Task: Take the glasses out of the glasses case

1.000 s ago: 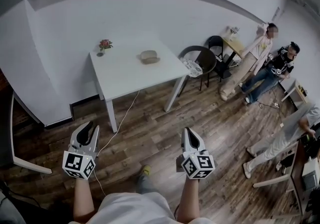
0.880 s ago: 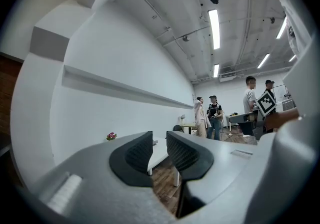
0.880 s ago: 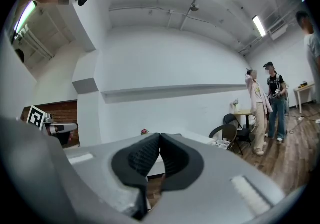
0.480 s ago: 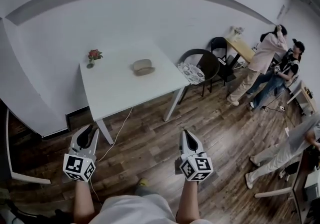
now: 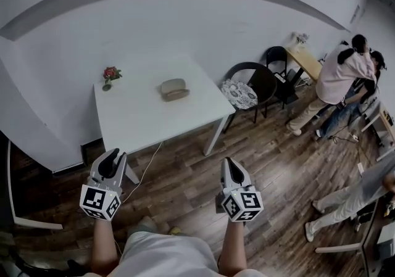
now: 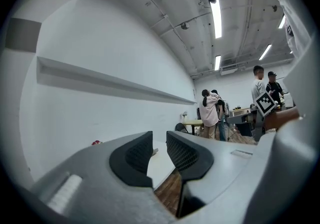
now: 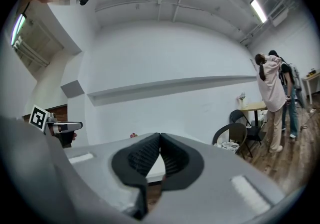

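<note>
Glasses case (image 5: 174, 89) sat closed near the far edge of the counter (image 5: 145, 123), untouched, with your left fingers (image 6: 131, 155) slightly spread and your right fingers (image 7: 142, 158) pressed together, both well short of it.

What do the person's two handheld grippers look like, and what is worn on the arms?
Both the left gripper and right gripper have light grey, tapering bodies with black ribbed pads inside the jaws. Each carries a cube with black-and-white square markers at the rear. No cables show. The forearms are bare; a light top is worn.
</note>
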Available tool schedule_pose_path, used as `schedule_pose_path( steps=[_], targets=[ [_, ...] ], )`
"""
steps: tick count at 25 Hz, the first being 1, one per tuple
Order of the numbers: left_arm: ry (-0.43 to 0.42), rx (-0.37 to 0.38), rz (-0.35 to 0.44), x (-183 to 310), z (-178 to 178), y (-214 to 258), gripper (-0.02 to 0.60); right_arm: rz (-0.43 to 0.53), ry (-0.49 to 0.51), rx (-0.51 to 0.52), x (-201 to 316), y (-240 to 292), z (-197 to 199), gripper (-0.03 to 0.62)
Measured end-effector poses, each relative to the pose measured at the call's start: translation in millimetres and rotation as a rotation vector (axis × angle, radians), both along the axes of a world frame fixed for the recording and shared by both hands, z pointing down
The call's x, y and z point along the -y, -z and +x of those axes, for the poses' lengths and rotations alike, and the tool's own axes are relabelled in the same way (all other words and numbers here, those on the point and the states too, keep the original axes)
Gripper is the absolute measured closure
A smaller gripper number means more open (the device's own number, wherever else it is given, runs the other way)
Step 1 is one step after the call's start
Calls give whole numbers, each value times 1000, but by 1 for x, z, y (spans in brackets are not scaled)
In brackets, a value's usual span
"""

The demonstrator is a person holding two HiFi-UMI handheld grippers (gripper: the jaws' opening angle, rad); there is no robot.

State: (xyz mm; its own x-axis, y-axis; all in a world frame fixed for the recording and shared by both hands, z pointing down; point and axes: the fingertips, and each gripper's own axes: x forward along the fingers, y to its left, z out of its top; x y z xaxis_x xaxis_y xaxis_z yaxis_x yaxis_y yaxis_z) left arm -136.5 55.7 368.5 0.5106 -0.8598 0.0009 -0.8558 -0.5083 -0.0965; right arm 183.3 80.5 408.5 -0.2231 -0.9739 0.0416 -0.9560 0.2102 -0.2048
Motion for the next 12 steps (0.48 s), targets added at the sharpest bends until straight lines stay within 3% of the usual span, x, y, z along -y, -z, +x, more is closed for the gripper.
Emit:
schedule_pose_path(
  steps=[12],
  targets=[
    [-17, -13, -1, 95, 19, -15, 491, 0, 5, -1, 96, -14, 16, 591]
  ],
)
